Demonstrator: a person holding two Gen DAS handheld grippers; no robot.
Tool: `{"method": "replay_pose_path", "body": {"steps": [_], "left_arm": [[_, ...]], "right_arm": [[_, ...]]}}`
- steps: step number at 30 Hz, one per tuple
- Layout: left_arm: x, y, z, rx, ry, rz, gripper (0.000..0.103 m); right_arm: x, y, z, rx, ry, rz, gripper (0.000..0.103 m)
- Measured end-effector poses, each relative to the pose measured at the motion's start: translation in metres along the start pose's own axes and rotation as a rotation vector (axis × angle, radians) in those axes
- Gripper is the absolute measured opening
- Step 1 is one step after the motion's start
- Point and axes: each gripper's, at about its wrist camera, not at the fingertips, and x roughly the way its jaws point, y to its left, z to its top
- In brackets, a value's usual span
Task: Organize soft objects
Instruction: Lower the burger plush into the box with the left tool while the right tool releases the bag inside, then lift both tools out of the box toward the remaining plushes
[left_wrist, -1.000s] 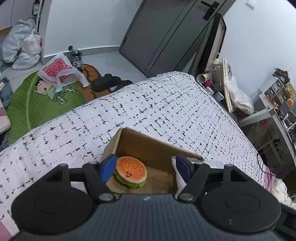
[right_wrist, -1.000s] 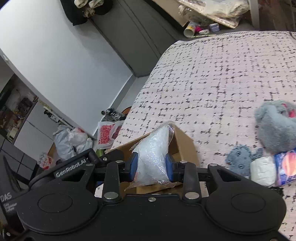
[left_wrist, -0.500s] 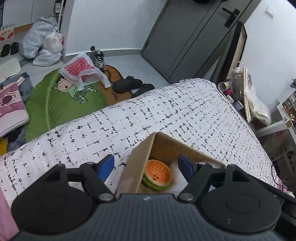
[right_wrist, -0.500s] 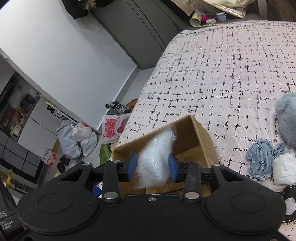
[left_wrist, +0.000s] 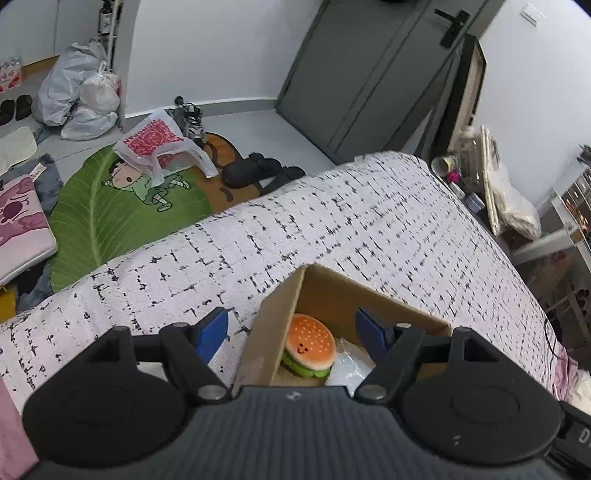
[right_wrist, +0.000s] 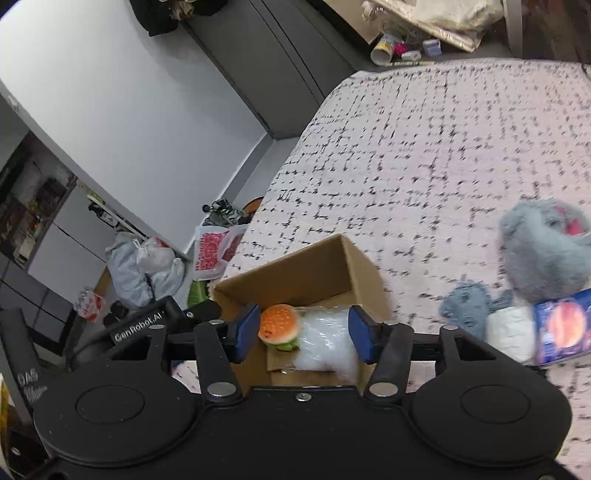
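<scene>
Both grippers tilt down over a cardboard box (right_wrist: 314, 269) on a bed (right_wrist: 424, 155) with a black-flecked white cover. The right gripper (right_wrist: 303, 334) hangs above the box, its fingers opening around, not touching, a clear plastic bag (right_wrist: 325, 343) lying inside beside a burger toy (right_wrist: 279, 325). The left gripper (left_wrist: 291, 332) has its fingers spread and empty, straddling the box's left wall. A grey plush (right_wrist: 543, 251), blue toy (right_wrist: 469, 306) and white roll (right_wrist: 511, 332) lie right of the box.
</scene>
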Motion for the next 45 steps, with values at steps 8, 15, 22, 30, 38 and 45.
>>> {"method": "replay_pose_path", "body": {"steps": [8, 15, 22, 30, 38, 45], "left_arm": [[-0.021, -0.021, -0.015, 0.036, 0.049, -0.012, 0.074], [-0.047, -0.048, -0.032, 0.091, 0.027, 0.003, 0.087], [-0.068, -0.07, -0.045, 0.119, 0.012, 0.004, 0.102], [-0.093, -0.098, -0.059, 0.14, -0.021, -0.006, 0.103], [-0.113, -0.128, -0.078, 0.189, -0.046, -0.026, 0.103], [-0.116, -0.153, -0.098, 0.226, -0.002, -0.027, 0.103]], "right_arm": [[-0.035, -0.021, -0.003, -0.047, 0.001, -0.027, 0.067], [-0.069, -0.046, 0.0, -0.032, -0.041, -0.012, 0.076], [-0.103, -0.068, 0.007, -0.038, -0.069, 0.02, 0.091], [-0.134, -0.092, 0.009, -0.04, -0.079, 0.025, 0.095], [-0.161, -0.122, 0.008, -0.018, -0.091, 0.047, 0.095], [-0.169, -0.149, 0.013, -0.009, -0.065, 0.051, 0.095]]}}
